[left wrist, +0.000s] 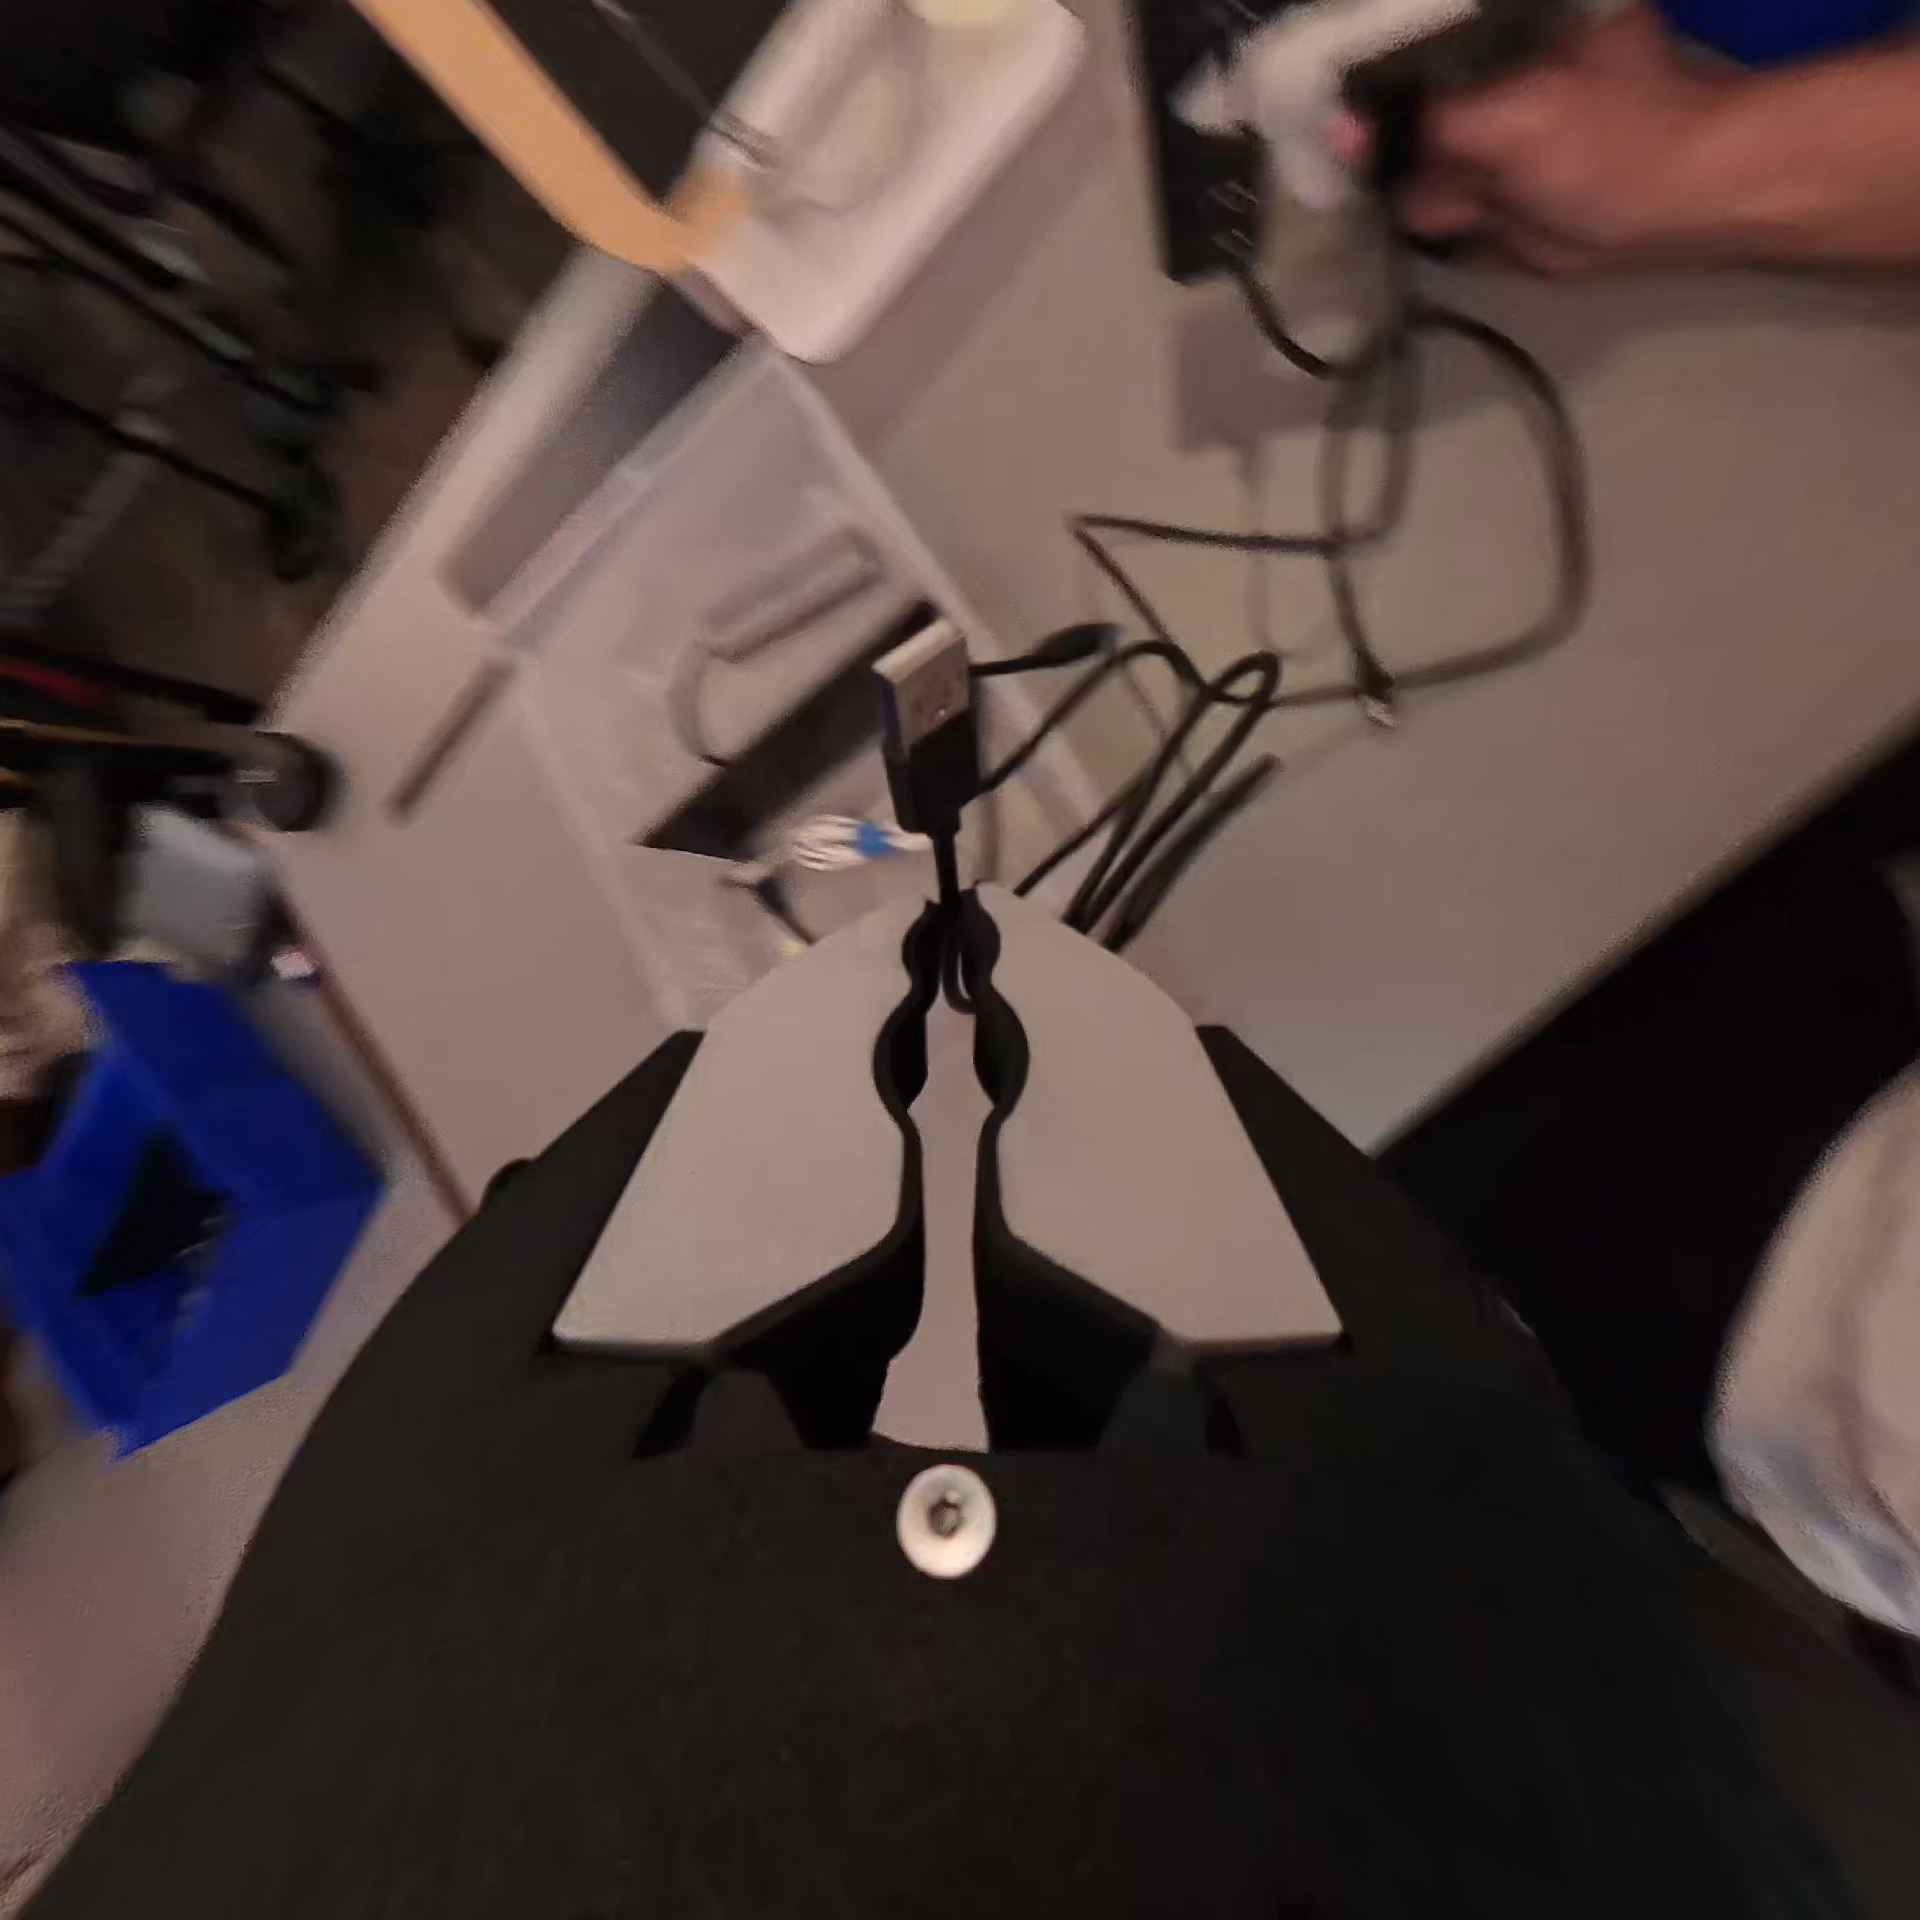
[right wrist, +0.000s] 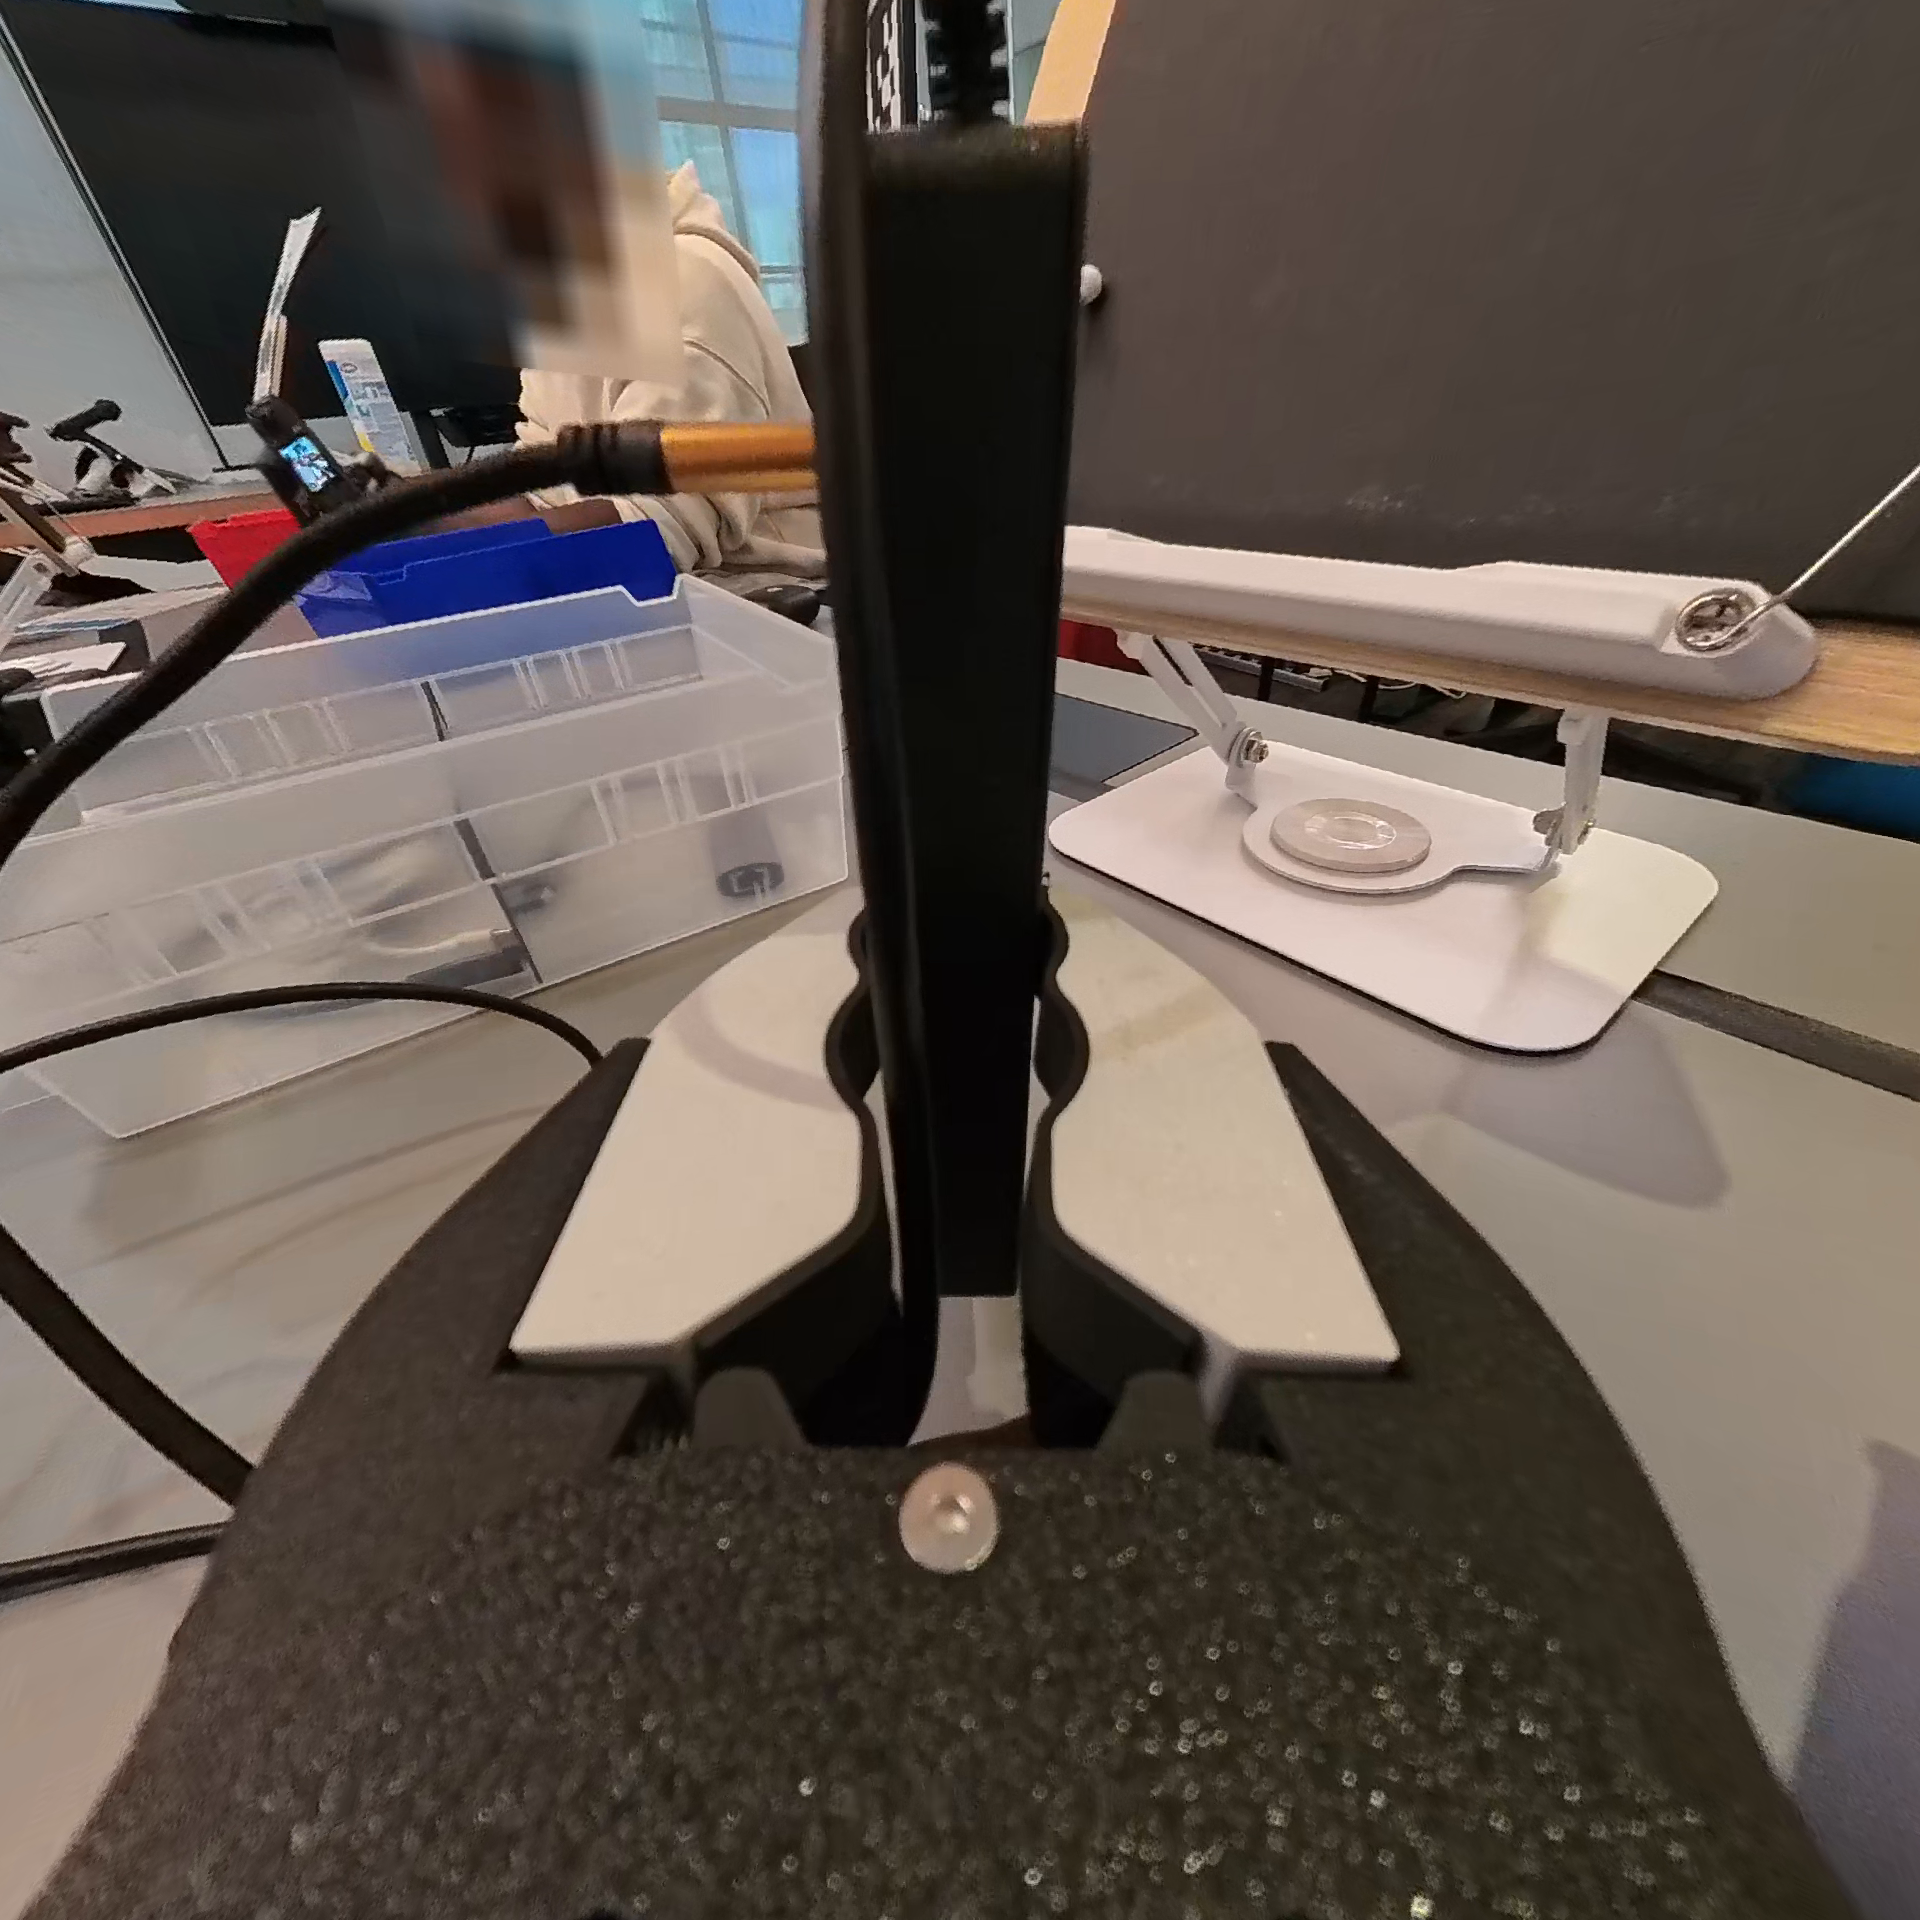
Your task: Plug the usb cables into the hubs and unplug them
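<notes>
In the left wrist view, my left gripper (left wrist: 951,925) is shut on a thin black USB cable. Its silver-and-black plug (left wrist: 928,707) sticks out beyond the tips, above the grey table (left wrist: 1455,831). Several loose black cables (left wrist: 1195,790) lie on the table beyond it. In the right wrist view, my right gripper (right wrist: 951,935) is shut on a black slab-shaped hub (right wrist: 966,623) and holds it upright. A black cable with a gold collar (right wrist: 727,452) is plugged into the hub's left side. A hand (left wrist: 1621,156) holds that gripper and the hub at the top right of the blurred left wrist view.
A clear plastic organizer box (right wrist: 416,790) stands on the left; it also shows in the left wrist view (left wrist: 665,582). A white stand (right wrist: 1382,904) with a wooden board is on the right. A blue bin (right wrist: 488,582) and a seated person (right wrist: 717,416) are behind.
</notes>
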Tool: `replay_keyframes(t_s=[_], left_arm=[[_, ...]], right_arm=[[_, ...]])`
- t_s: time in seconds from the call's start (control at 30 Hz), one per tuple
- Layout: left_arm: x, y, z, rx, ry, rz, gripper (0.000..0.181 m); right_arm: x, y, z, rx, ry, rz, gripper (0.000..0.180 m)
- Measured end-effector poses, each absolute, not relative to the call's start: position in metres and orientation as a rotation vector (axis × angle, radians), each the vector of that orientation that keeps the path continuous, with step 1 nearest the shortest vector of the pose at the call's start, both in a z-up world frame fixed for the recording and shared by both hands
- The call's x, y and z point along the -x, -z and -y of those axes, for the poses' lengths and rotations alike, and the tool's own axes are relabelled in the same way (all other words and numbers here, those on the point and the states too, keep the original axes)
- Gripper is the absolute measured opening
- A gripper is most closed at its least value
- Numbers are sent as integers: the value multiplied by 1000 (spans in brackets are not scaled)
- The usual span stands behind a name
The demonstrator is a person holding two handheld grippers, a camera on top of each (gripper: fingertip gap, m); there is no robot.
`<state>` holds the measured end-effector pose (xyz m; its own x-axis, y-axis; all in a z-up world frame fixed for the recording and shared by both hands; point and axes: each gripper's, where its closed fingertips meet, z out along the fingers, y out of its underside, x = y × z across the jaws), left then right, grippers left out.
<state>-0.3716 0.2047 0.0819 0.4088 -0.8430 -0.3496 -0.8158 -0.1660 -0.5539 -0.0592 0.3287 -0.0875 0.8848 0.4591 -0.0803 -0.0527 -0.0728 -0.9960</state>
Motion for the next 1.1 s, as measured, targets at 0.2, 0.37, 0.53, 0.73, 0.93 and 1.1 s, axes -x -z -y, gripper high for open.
replay_keyframes(t_s=[0.2,0.37,0.53,0.73,0.93,1.1], left_arm=[[358,60,-181,2200,-51,-1658,3],[316,138,-194,2259,11,-1715,2],[274,181,-174,2182,168,-1834,3],[249,173,-155,1897,448,-1793,23],[245,158,-165,1595,494,-1686,21],[242,177,-162,1590,524,-1791,23]], right_arm=[[60,88,-328,1597,-434,330,25],[60,88,-328,1599,-438,330,25],[61,89,-327,1601,-440,335,25],[62,89,-329,1602,-447,338,25],[63,89,-329,1603,-452,344,26],[63,90,-329,1604,-457,342,25]])
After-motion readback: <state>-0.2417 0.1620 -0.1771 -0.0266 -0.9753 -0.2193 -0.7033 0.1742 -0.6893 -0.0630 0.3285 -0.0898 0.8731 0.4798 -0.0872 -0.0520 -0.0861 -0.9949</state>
